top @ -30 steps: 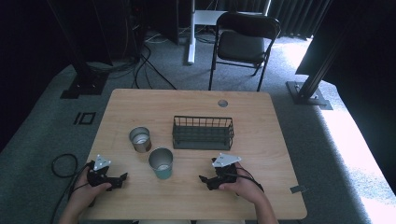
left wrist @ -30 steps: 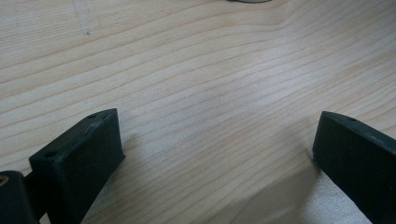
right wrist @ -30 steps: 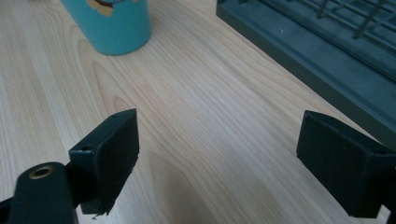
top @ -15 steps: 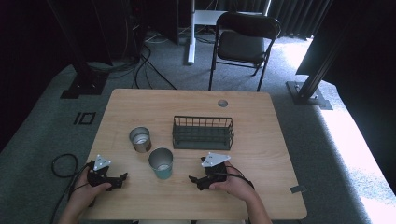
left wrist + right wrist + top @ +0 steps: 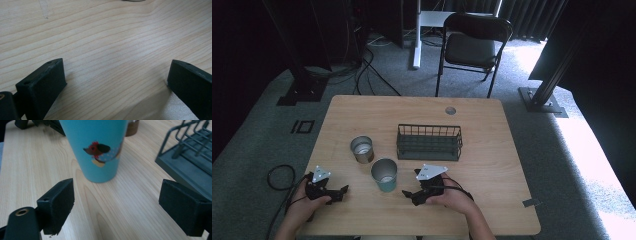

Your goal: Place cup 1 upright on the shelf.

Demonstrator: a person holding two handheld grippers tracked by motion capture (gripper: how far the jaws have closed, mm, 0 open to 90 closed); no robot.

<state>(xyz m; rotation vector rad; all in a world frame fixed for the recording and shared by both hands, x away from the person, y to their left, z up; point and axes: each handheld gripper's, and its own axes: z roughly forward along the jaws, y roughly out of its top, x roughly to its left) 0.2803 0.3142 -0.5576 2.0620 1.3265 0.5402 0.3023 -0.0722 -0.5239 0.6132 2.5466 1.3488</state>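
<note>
A teal cup (image 5: 384, 174) with a bird picture (image 5: 98, 147) stands upright near the table's front middle. My right gripper (image 5: 409, 194) rests just right of it, jaws wide open and aimed at the cup (image 5: 117, 202), nothing between them. A short metal can (image 5: 361, 149) stands behind and left of the cup. A dark wire basket (image 5: 429, 142) sits behind it, its corner at the right in the right gripper view (image 5: 187, 157). My left gripper (image 5: 343, 192) lies at the front left, open over bare wood (image 5: 117, 80).
The wooden table (image 5: 492, 165) has a round cable hole (image 5: 450, 110) near its far edge. A folding chair (image 5: 472, 47) stands behind the table. A cable loop (image 5: 279, 176) lies on the floor at the left.
My right gripper has slid left toward the teal cup. The left gripper has stayed in place.
</note>
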